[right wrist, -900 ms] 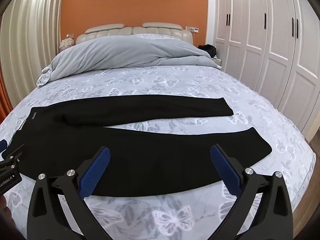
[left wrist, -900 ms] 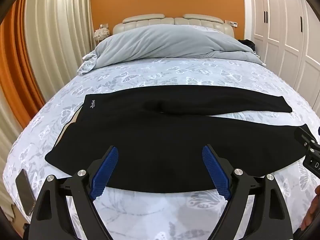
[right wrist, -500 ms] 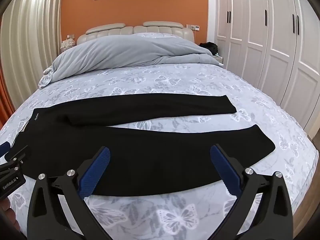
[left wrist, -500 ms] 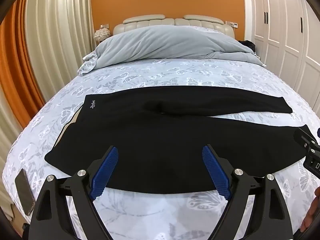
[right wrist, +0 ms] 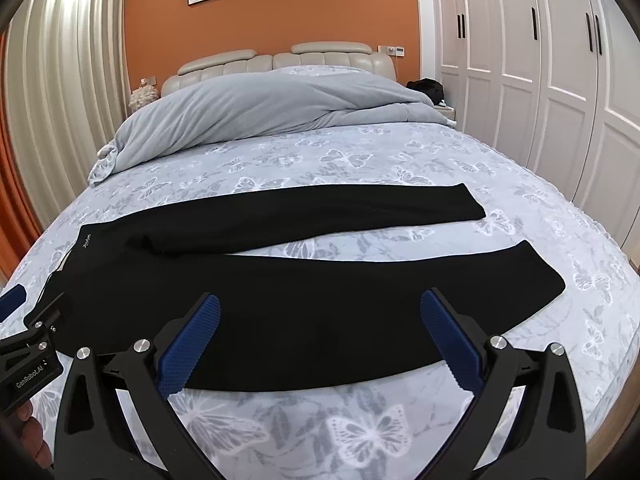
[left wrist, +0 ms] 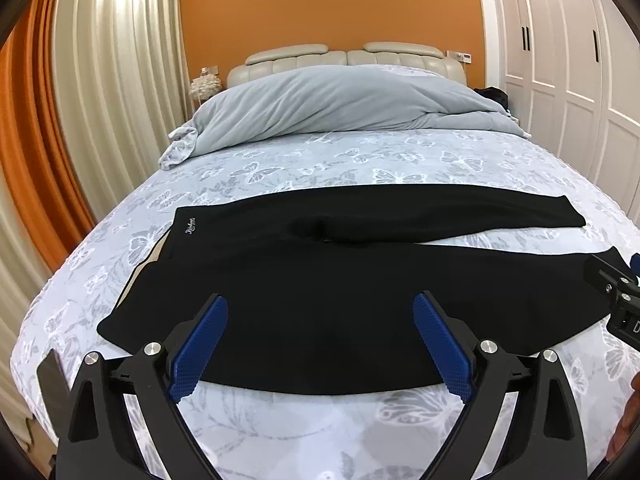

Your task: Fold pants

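Black pants (left wrist: 320,280) lie flat across the bed, waistband at the left with a small white logo (left wrist: 190,225), both legs spread apart toward the right. They also show in the right wrist view (right wrist: 320,300). My left gripper (left wrist: 320,344) is open and empty, held over the near edge of the pants' hip part. My right gripper (right wrist: 320,344) is open and empty over the near leg. The right gripper's body shows at the right edge of the left wrist view (left wrist: 616,300); the left gripper's body shows at the left edge of the right wrist view (right wrist: 32,352).
The bed (left wrist: 360,160) has a butterfly-print sheet. A grey duvet (left wrist: 340,104) is piled at the headboard. A dark phone (left wrist: 54,384) lies at the near left bed corner. Curtains hang on the left, white wardrobes (right wrist: 540,60) stand on the right.
Both grippers have tilted or risen slightly, so the pants sit a little lower in view. The pants have not moved and both grippers stay open.
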The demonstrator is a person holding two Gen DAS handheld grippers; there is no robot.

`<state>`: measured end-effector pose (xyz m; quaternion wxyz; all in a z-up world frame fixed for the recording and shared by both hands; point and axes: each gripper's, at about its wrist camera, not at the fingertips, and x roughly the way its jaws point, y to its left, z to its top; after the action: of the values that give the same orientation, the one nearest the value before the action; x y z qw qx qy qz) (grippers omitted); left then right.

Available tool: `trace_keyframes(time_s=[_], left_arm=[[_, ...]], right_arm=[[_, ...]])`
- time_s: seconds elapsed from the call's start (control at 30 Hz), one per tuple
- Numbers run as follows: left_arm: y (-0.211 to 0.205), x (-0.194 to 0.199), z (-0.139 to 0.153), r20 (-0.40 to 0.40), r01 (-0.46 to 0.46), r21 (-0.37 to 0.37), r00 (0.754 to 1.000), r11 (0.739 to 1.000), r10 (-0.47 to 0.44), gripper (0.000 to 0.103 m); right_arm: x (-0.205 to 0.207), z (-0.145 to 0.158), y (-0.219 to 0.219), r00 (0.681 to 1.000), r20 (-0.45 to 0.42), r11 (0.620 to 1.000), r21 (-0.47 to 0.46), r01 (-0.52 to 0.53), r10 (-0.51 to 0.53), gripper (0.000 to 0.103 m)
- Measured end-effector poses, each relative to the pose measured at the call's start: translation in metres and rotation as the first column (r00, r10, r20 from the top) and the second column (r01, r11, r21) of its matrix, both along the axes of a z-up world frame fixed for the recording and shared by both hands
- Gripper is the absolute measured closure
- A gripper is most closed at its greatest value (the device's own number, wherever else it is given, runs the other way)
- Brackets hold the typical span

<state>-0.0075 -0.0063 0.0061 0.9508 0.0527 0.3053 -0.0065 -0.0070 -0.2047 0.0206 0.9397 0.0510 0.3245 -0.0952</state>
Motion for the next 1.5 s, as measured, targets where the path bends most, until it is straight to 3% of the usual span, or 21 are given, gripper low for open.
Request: trace_keyframes(time_s=[0.77, 1.17, 1.5], left_arm=[[0.007, 0.0, -0.001, 0.004, -0.03, -0.01, 1.0, 1.0, 0.03, 0.011], [0.008, 0.002, -0.004, 0.003, -0.029, -0.017, 1.0, 0.999, 0.03, 0.011], [0.006, 0.0, -0.01, 0.021, -0.021, -0.007, 1.0, 1.0, 0.021, 0.012]], right_arm=[[-0.001, -0.001, 0.005, 1.0, -0.009, 1.0, -0.021, -0.013, 0.013, 0.005], [-0.002, -0.005, -0.005, 1.0, 0.0, 0.999, 0.051, -0.005, 0.005, 0.005], [-0.002, -0.005, 0.002, 1.0, -0.004, 0.999, -0.04, 0.004, -0.004, 0.005]])
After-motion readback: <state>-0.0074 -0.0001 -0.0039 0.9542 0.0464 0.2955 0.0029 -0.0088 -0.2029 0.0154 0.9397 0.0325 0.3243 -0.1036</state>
